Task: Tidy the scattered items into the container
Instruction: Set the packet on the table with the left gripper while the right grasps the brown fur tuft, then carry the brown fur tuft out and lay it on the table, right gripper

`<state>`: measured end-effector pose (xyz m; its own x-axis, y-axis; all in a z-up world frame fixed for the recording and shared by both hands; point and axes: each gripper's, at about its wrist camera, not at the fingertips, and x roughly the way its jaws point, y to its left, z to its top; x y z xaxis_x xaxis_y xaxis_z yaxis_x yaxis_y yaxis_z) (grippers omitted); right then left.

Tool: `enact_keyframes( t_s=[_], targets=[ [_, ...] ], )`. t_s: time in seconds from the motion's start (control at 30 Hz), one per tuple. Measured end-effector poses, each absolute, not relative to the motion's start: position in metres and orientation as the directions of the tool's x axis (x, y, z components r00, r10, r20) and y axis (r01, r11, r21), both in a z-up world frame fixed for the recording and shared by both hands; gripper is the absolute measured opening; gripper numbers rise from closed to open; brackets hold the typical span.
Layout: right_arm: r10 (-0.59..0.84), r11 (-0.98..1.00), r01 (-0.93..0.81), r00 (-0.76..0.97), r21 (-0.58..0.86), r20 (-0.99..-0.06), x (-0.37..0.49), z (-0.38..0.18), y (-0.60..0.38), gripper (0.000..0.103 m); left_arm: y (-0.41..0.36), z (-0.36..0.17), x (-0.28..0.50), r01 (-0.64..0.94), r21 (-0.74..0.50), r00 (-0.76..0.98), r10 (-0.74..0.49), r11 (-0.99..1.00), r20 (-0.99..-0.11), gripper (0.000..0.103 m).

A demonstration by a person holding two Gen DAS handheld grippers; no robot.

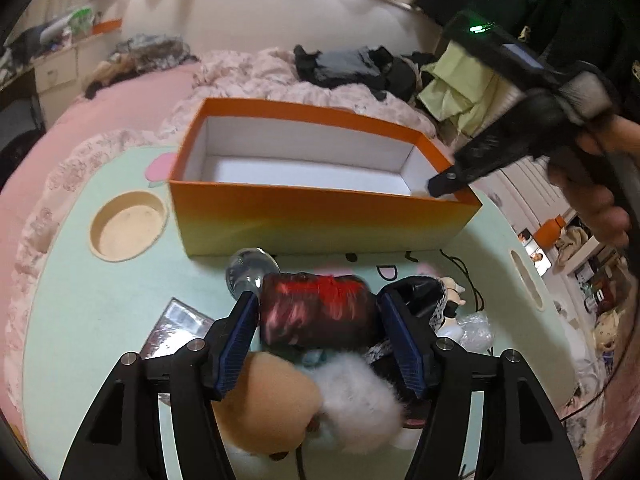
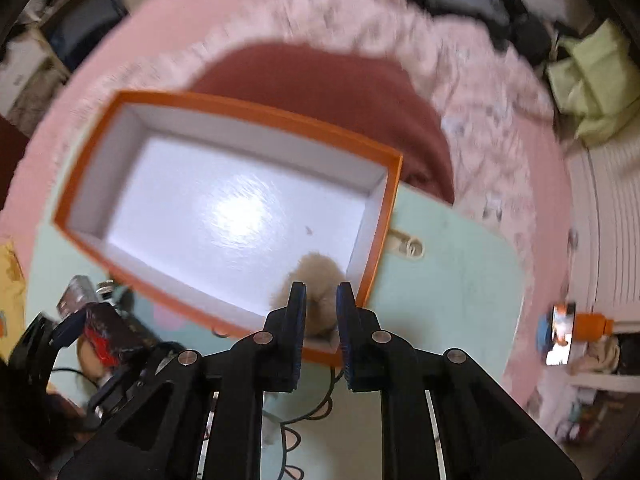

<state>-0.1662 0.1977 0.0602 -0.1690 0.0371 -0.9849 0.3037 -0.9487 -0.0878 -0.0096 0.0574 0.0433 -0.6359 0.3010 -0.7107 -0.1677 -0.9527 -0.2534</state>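
Note:
An open orange box point(image 1: 320, 216) with a white inside stands on the mint-green lap table point(image 1: 100, 300). My left gripper point(image 1: 318, 312) is shut on a dark roll with red marks point(image 1: 316, 308), held just above a pile of small items in front of the box. In the right wrist view the same roll point(image 2: 108, 336) sits in the left gripper point(image 2: 80, 320) at the lower left. My right gripper point(image 2: 322, 292) points down over the near right corner of the box point(image 2: 240, 200), its jaws almost together. A beige fluffy ball point(image 2: 316, 280) lies in that corner beneath the fingertips. The right gripper point(image 1: 440, 184) shows there in the left wrist view too.
Under the left gripper lie a tan plush point(image 1: 264, 396), white fluff point(image 1: 356, 392), a clear round object point(image 1: 248, 272), a silver packet point(image 1: 176, 328) and a black-dressed doll point(image 1: 440, 300). A round cup recess point(image 1: 128, 226) is left of the box. Pink bedding point(image 1: 280, 72) with clothes surrounds the table.

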Motion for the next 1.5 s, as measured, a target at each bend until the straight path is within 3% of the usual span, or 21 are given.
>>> enact_keyframes(
  t_s=[0.13, 0.37, 0.47, 0.57, 0.8, 0.93, 1.1, 1.2, 1.3, 1.5],
  targets=[
    [0.094, -0.944, 0.301, -0.154, -0.137, -0.984, -0.180, 0.054, 0.190, 0.018, 0.047, 0.047, 0.000, -0.183, -0.325, -0.648, 0.362, -0.928, -0.670, 0.063],
    [0.191, -0.925, 0.321, -0.073, -0.204, -0.979, -0.184, 0.023, 0.170, 0.025, 0.044, 0.048, 0.003, -0.180, -0.337, -0.649, 0.369, -0.924, -0.665, 0.064],
    [0.217, -0.913, 0.332, -0.100, -0.238, -0.971, -0.181, 0.018, 0.166, 0.023, 0.040, 0.046, 0.001, -0.175, -0.344, -0.649, 0.371, -0.923, -0.665, 0.064],
    [0.157, -0.918, 0.345, -0.133, -0.195, -0.979, -0.177, 0.025, 0.165, 0.015, 0.037, 0.045, 0.000, -0.172, -0.352, -0.645, 0.375, -0.920, -0.666, 0.064],
    [-0.028, -0.950, 0.305, -0.309, -0.071, -0.951, -0.154, 0.090, 0.178, 0.014, 0.030, 0.047, 0.002, -0.154, -0.366, -0.653, 0.373, -0.918, -0.659, 0.064],
    [-0.152, -0.931, 0.364, -0.388, 0.000, -0.909, -0.112, 0.131, 0.172, 0.014, 0.021, 0.049, 0.000, -0.136, -0.385, -0.654, 0.375, -0.913, -0.657, 0.064],
    [-0.235, -0.873, 0.485, -0.331, 0.049, -0.914, -0.072, 0.123, 0.159, 0.014, 0.014, 0.051, -0.003, -0.122, -0.387, -0.648, 0.369, -0.914, -0.666, 0.064],
    [-0.241, -0.853, 0.512, -0.224, 0.096, -0.944, -0.068, 0.088, 0.156, 0.017, 0.013, 0.053, -0.007, -0.112, -0.372, -0.628, 0.356, -0.922, -0.692, 0.064],
    [-0.207, -0.851, 0.517, -0.173, 0.090, -0.963, -0.066, 0.064, 0.156, 0.027, 0.010, 0.061, -0.012, -0.095, -0.332, -0.610, 0.318, -0.939, -0.725, 0.067],
    [-0.154, -0.887, 0.463, -0.291, 0.002, -0.944, -0.077, 0.095, 0.161, 0.028, 0.014, 0.099, -0.037, -0.128, -0.218, -0.603, 0.251, -0.968, -0.757, 0.075]
  ],
)
